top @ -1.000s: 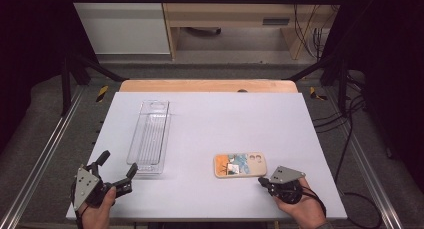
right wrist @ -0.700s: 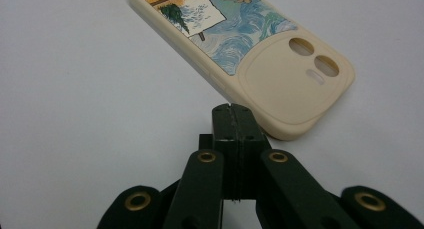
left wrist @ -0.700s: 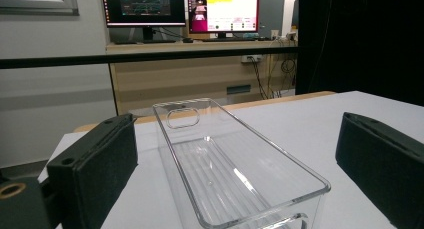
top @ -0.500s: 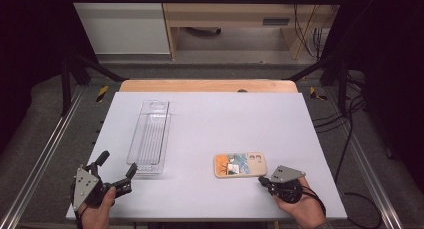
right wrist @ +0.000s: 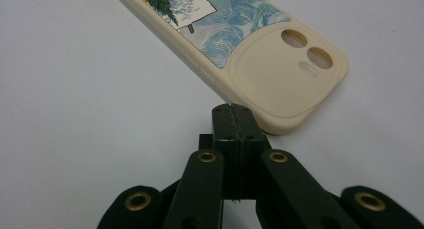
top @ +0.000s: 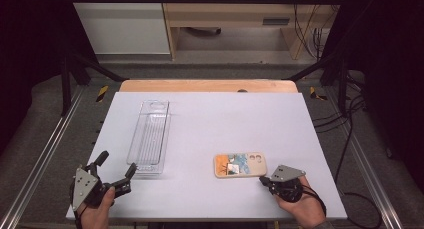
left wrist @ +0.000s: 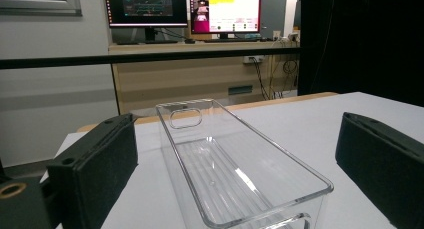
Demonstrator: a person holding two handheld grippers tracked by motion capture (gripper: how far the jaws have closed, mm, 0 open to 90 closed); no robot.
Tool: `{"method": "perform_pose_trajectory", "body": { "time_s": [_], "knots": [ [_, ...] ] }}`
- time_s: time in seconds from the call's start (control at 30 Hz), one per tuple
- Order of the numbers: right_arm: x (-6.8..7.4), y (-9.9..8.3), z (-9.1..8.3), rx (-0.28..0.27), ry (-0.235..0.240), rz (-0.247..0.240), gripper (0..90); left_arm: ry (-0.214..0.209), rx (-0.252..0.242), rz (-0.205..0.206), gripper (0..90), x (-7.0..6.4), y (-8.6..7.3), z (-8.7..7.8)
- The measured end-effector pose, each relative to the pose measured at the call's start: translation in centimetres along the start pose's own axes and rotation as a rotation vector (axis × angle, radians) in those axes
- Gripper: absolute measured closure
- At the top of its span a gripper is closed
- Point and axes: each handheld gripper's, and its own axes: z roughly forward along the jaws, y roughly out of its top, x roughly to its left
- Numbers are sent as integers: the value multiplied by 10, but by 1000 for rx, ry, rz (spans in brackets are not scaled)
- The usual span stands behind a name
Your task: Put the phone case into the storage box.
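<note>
Right gripper (top: 263, 180) at the near right of the table; jaws clenched flat against each other, nothing between them; in the right gripper view the closed tips (right wrist: 233, 114) sit right at the near edge of the phone case (right wrist: 240, 44), at its camera-cutout end; cannot tell if they touch it or stop just short. Phone case (top: 240, 164) lies flat just ahead of and slightly left of that gripper, printed back up, beige with a blue and orange picture, camera holes toward the gripper's side; the person's right hand (top: 300, 206) wraps the gripper body from behind.

Left gripper (top: 116, 164) at the near left corner; jaws released and spread wide, empty; the left hand (top: 97, 209) holds it from below. Directly ahead of the open jaws: clear plastic bin (top: 149, 137), long and narrow, ribbed floor, handle cutout in the far end wall; its near end sits just beyond the right-hand jaw tip; in the left gripper view the clear plastic bin (left wrist: 240, 174) is framed between the two jaw pads, not touched by either.

White table top (top: 225, 114) under everything; two monitors (left wrist: 182, 9) on a desk beyond the far edge.

Versus the earlier frames: no visible change; both grippers, case and bin sit in the same places, jaw states the same.
</note>
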Motion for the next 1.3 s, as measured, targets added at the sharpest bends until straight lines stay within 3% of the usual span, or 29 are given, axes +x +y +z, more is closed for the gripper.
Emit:
{"method": "perform_pose_trajectory", "body": {
  "time_s": [0.43, 0.77, 1.3],
  "knots": [
    [-6, -2, 5, 2, -38, 16, 900, 1, -2, -6, 30, 0, 0, -1],
    [-14, 2, 15, -19, -66, 63, 900, 4, -3, -7, 30, 0, 1, -1],
    [-36, 25, 46, -35, -88, 159, 900, 5, 4, -1, 31, -1, 0, 0]
  ]
}}
